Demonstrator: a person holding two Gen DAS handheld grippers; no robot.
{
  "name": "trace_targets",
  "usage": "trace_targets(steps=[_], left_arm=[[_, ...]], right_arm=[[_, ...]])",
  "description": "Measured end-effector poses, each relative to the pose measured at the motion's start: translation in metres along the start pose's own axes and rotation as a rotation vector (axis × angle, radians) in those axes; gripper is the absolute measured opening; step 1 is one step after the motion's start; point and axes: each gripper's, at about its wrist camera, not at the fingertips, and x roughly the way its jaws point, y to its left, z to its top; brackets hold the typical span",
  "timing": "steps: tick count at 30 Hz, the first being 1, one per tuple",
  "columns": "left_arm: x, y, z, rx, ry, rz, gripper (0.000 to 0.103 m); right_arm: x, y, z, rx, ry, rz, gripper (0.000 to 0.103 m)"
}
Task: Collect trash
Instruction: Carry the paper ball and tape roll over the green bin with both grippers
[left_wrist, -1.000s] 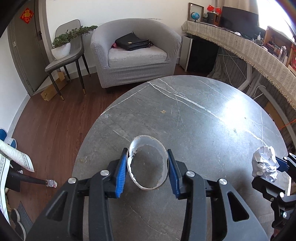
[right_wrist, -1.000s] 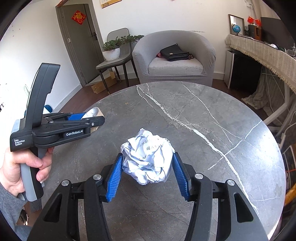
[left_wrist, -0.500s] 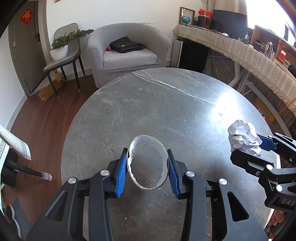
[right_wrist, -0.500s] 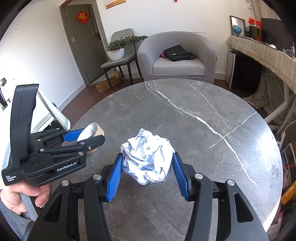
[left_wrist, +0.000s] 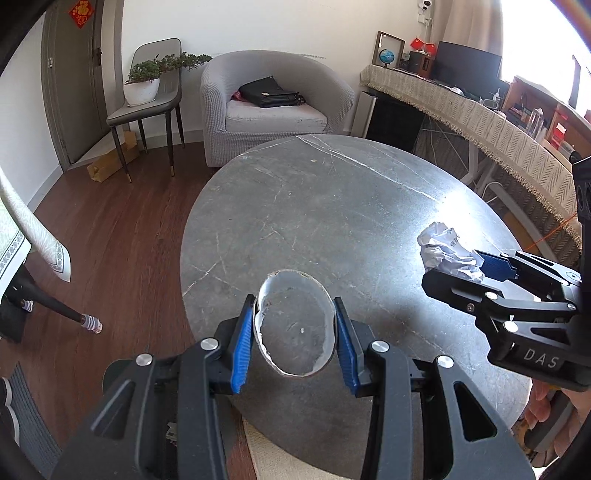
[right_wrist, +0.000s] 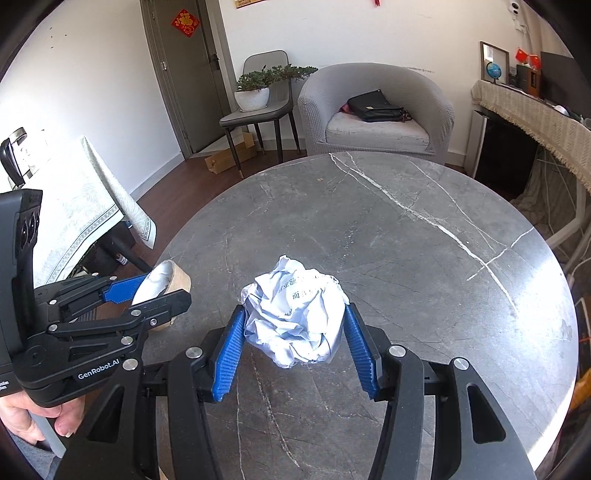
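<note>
The left gripper (left_wrist: 293, 330) pinches a short cardboard tube (left_wrist: 294, 325) with a ragged rim, its blue pads pressed against the tube's two sides at the lower centre of the left wrist view; the open bore shows the grey marble table (left_wrist: 332, 206) through it. The right gripper (right_wrist: 295, 332) clamps a crumpled paper ball (right_wrist: 295, 314) at the lower centre of its own view, the ball bulging above the pads. Both pieces appear lifted clear of the tabletop, which shows no other litter apart from a small speck near its far edge. The step in hand looks like carrying, with pickup finished. No bin is visible in either view, so the next move calls for finding one and bringing both loads over it before the grips loosen.
</note>
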Motion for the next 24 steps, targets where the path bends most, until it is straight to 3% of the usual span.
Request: trace_targets(steps=[10,15,24], left_arm=[[-0.019,0.067,-0.020,-0.095,-0.001,0.068,0.043],[-0.030,0.090,-0.028,-0.076,-0.011,0.128,0.043],[-0.016,0.144,-0.071,-0.139,0.104,0.142,0.043]], right_arm=[[0.016,0.041,0.004,-0.071,0.020,0.049,0.054],[0.019,0.065,0.007,-0.101,0.016,0.081,0.054],[0.031,0.102,0.012,-0.143,0.022,0.123,0.054]])
